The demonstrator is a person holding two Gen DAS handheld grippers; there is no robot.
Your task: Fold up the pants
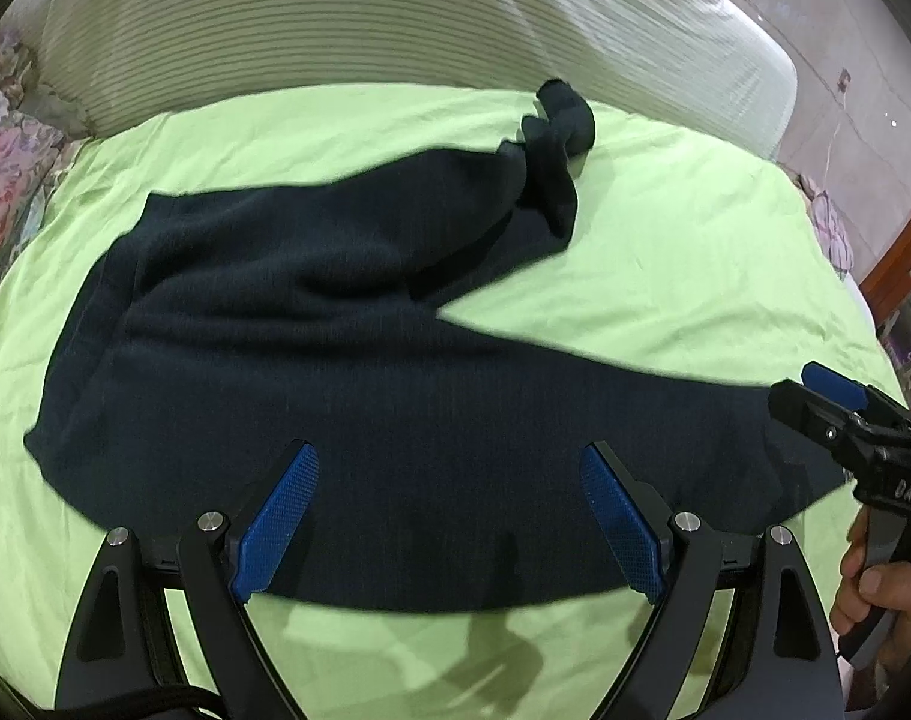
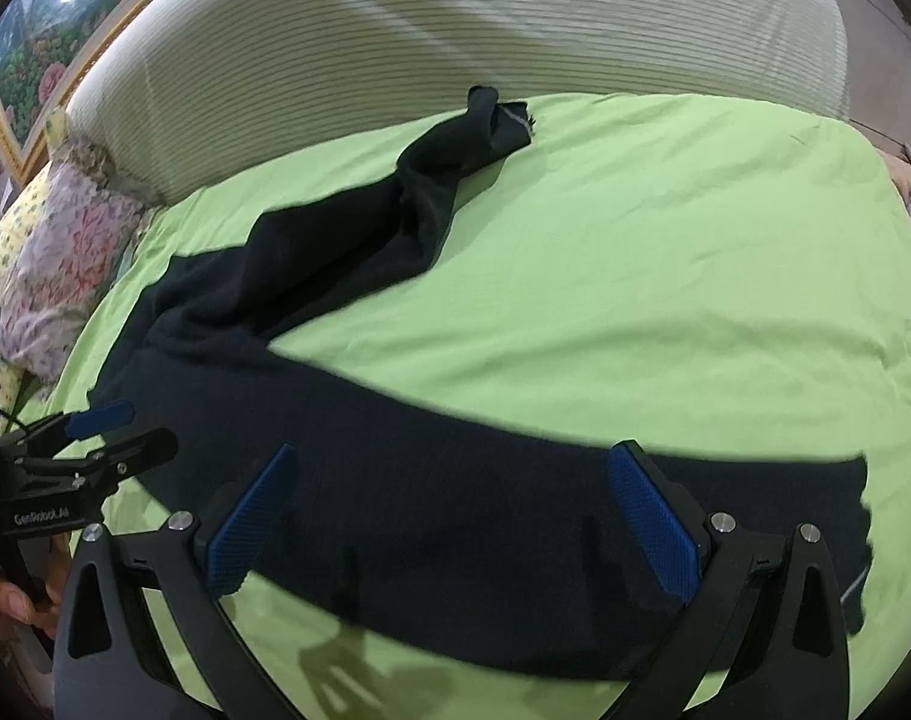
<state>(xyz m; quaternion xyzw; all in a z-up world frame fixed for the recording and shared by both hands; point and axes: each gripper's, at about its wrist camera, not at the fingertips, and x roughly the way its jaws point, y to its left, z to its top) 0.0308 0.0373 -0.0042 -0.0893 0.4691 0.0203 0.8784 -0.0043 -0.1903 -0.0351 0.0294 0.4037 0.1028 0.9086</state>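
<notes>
Fingers (image 1: 302,480) of both grippers spread wide, empty; pants (image 1: 335,360) lie left-right, waistband left, legs splayed rightward.

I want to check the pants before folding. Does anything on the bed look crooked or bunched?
Yes. The far leg of the dark pants is twisted, and its cuff is bunched near the headboard, while the near leg lies flat on the green sheet.

Dark navy pants (image 1: 347,372) lay unfolded, legs splayed in a V: one toward 3 o'clock, the other bunched toward 1 o'clock.
</notes>
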